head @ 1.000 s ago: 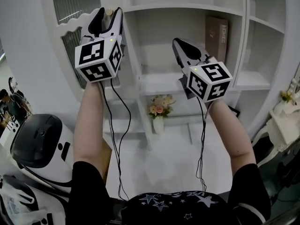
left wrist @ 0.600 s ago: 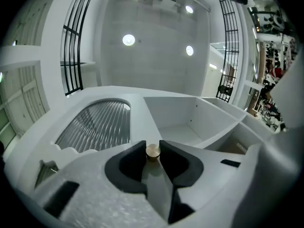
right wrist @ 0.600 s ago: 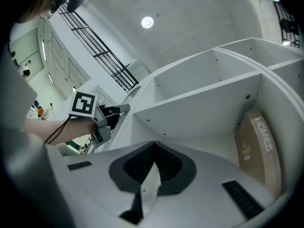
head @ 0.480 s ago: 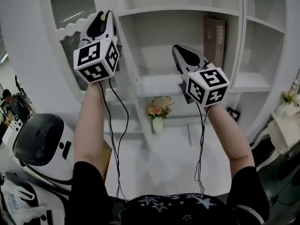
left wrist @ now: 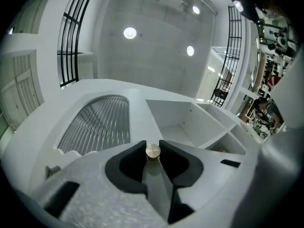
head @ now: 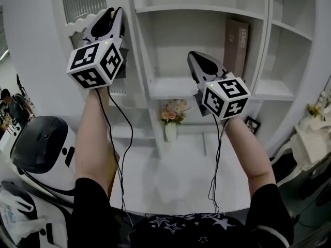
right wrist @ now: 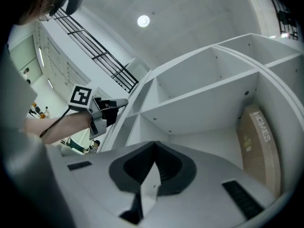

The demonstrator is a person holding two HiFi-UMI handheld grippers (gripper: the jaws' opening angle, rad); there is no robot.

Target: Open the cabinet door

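The white cabinet door (head: pixel 83 1) has a ribbed glass panel (left wrist: pixel 97 125) and a small round brass knob (left wrist: pixel 152 151). My left gripper (left wrist: pixel 153 145) is shut on that knob, with the black pads pressed against both sides of it. In the head view the left gripper (head: pixel 116 13) is raised at the upper left against the door's edge, and the door stands swung out from the shelving. My right gripper (head: pixel 194 56) hovers in front of the open shelves, shut with nothing in it (right wrist: pixel 154 145). The right gripper view also catches the left gripper (right wrist: pixel 118 102) at the door.
White open shelves (head: pixel 173 87) fill the cabinet's middle and right. A brown book (head: pixel 235 45) stands upright on the upper shelf. A vase of flowers (head: pixel 171 120) and a small picture frame (head: pixel 252 124) sit lower down. A black and white machine (head: pixel 39 149) stands at the lower left.
The left gripper has closed on the knob and moved leftward, and the door has swung out with it. The right gripper has barely shifted.
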